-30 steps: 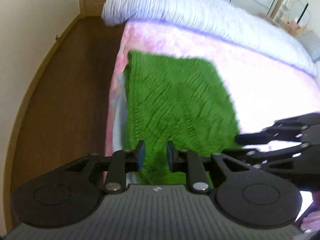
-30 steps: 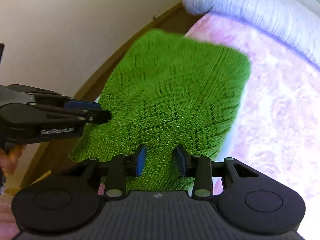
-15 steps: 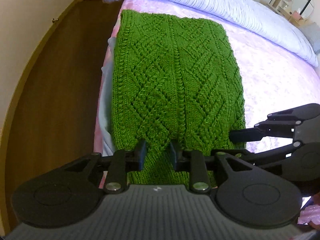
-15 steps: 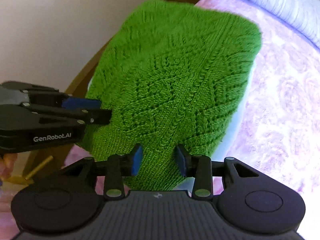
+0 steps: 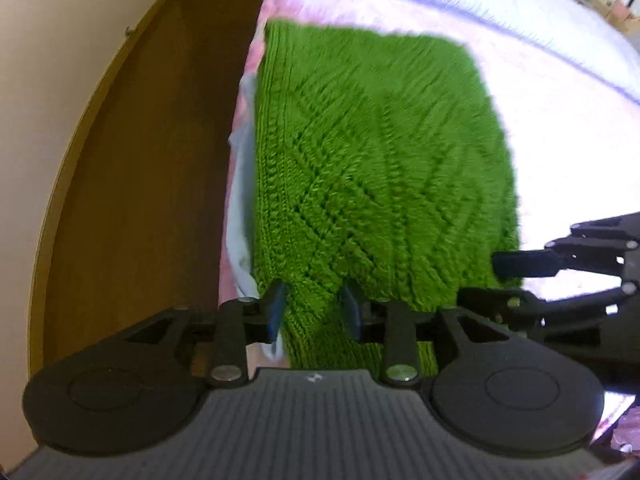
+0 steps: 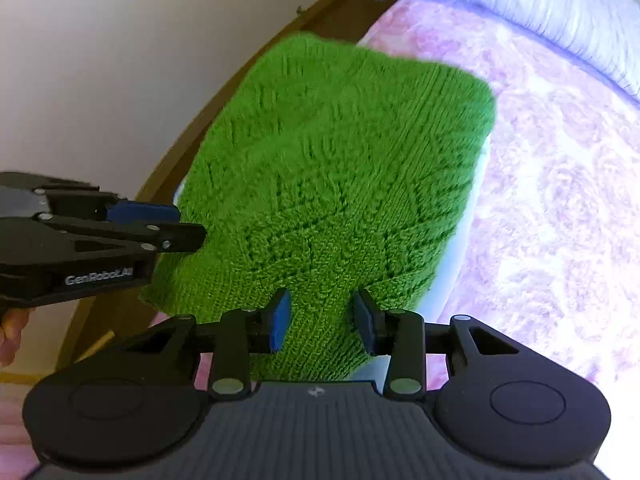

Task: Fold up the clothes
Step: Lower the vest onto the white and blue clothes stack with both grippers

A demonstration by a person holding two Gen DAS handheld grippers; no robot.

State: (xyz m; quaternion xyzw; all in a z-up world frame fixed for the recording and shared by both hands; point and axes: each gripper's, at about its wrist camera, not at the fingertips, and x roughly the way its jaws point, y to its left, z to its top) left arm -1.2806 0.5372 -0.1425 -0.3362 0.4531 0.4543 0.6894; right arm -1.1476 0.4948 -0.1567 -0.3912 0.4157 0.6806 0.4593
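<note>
Setting: pink patterned bedspread (image 6: 560,208) covers a bed, with a white ribbed duvet (image 6: 540,4) bunched at its far end; brown wooden floor (image 5: 152,184) and a cream wall (image 6: 120,60) run along the bed's side.
Garment: your green knitted sweater (image 5: 372,168) lies folded on the bedspread at the bed's edge beside the floor.
Left tongs: your left gripper (image 5: 313,307) has just been opening; its blue pads stand partly apart, with the sweater's near edge between them. Knit fills the gap and reaches both pads.
Right tongs: your right gripper (image 6: 323,320) is partly open, the sweater's near edge bunched between its pads and touching them.
Hard to make out: motion blur smears the knit pattern; each gripper body hides the sweater's nearest hem.
Nearby: pale grey fabric (image 5: 242,200) peeks from under the sweater's floor-side edge; fingertips (image 6: 10,332) show at the frame edge.
</note>
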